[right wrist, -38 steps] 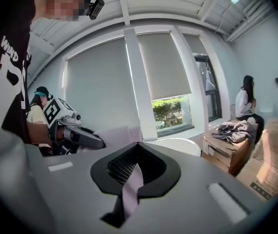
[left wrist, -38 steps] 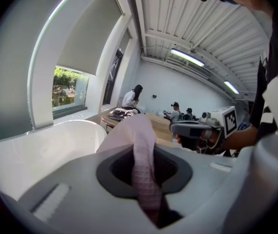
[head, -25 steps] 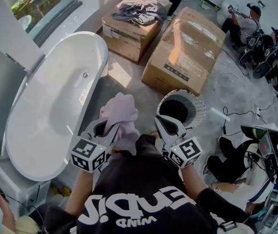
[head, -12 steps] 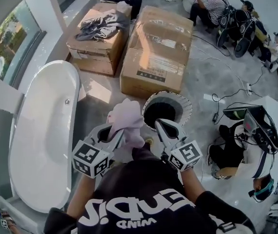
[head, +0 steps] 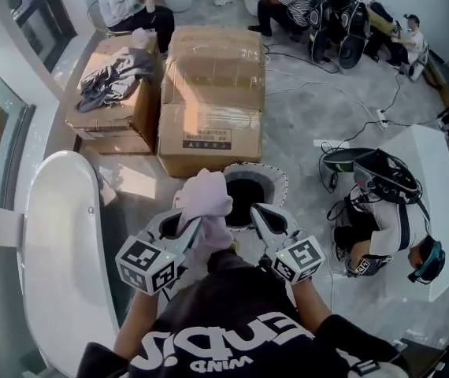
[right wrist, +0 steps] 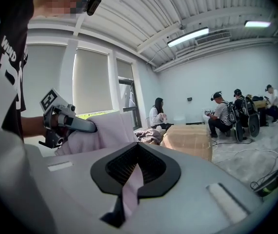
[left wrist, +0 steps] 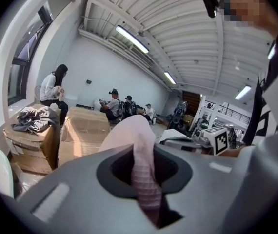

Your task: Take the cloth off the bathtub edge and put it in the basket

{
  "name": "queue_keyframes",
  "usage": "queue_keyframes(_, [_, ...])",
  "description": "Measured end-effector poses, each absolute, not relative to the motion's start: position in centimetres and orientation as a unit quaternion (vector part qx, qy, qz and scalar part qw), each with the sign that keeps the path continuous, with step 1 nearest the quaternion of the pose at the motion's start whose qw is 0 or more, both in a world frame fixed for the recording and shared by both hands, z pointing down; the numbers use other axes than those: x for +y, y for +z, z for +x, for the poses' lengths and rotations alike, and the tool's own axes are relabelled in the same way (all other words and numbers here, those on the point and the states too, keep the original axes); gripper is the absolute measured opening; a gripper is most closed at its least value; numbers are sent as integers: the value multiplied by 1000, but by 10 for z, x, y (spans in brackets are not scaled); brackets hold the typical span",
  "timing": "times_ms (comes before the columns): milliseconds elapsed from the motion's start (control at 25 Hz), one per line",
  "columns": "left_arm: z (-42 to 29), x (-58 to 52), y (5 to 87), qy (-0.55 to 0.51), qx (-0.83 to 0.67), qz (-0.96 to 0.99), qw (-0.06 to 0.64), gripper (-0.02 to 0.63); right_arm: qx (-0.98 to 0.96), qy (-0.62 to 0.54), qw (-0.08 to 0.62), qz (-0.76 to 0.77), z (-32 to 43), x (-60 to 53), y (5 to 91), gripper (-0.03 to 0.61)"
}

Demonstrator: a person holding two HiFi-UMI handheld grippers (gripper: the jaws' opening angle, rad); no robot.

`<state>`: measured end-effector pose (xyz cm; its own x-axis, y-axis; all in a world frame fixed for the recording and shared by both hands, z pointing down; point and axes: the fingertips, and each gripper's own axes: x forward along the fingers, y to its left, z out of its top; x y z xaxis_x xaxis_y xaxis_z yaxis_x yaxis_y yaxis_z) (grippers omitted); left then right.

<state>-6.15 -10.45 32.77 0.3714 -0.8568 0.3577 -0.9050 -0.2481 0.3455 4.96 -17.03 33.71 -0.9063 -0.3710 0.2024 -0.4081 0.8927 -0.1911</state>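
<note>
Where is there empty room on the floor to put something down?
The grey floor is bare between the cardboard boxes, the basket and the black gear. The bathtub is empty inside too. It is crowded by the gear, the cables and the sitting people.

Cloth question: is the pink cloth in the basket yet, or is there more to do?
Not yet. Done: the cloth is off the bathtub edge. In hand: the left gripper and right gripper are both shut on it, holding it bunched up in the air right by the basket rim. Left: bring it over the basket's dark opening, open both grippers and let it drop in.
</note>
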Motion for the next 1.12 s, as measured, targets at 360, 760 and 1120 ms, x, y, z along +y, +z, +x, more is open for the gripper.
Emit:
queue_keyframes(360, [-36, -189, 318, 55, -523, 815, 242, 48, -961, 113, 67, 241, 73, -245, 334, 9])
queue_keyframes(760, [-26, -237, 315, 85, -450, 856, 240, 48, -939, 113, 44, 323, 87, -281, 320, 9])
queue_keyframes(1120, [-23, -272, 291, 85, -413, 879, 222, 48, -921, 113, 39, 370, 99, -294, 319, 9])
